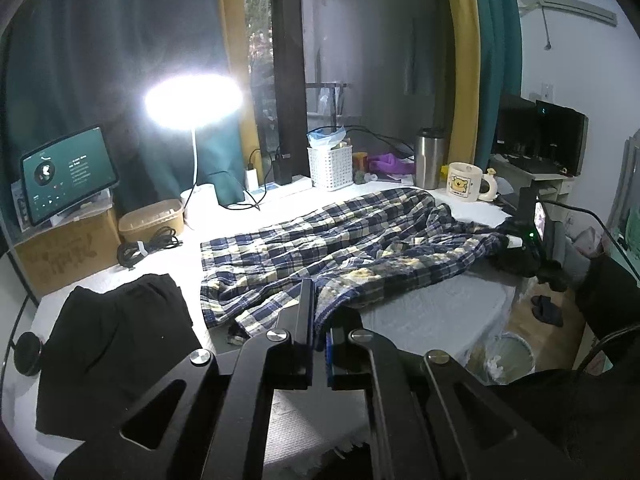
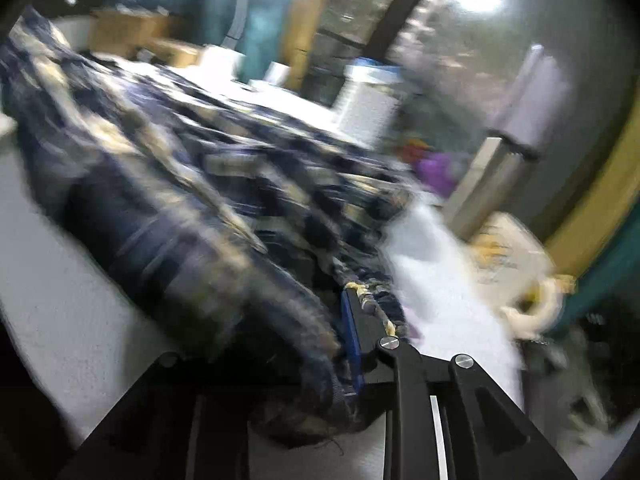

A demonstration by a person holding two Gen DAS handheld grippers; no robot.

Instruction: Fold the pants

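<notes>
Blue, white and yellow plaid pants [image 1: 340, 248] lie spread and rumpled across the white table [image 1: 420, 312]. At the near hem my left gripper [image 1: 318, 312] is shut on the cloth, which drapes over its right finger. The right gripper [image 1: 520, 240] grips the far right end of the pants, with a dark-gloved hand behind it. The right wrist view is blurred by motion. There the plaid pants [image 2: 192, 184] bunch over my right gripper [image 2: 338, 304]. Its blue-padded finger [image 2: 352, 336] presses against the fabric, and the other finger is hidden under the cloth.
A black garment [image 1: 116, 344] lies folded at the near left. Along the back stand a lit lamp [image 1: 194, 100], a tablet [image 1: 68, 176] on a cardboard box, a white basket [image 1: 330, 166], a steel tumbler [image 1: 430, 160] and a mug [image 1: 464, 182]. A wastebasket [image 1: 512, 356] stands on the floor.
</notes>
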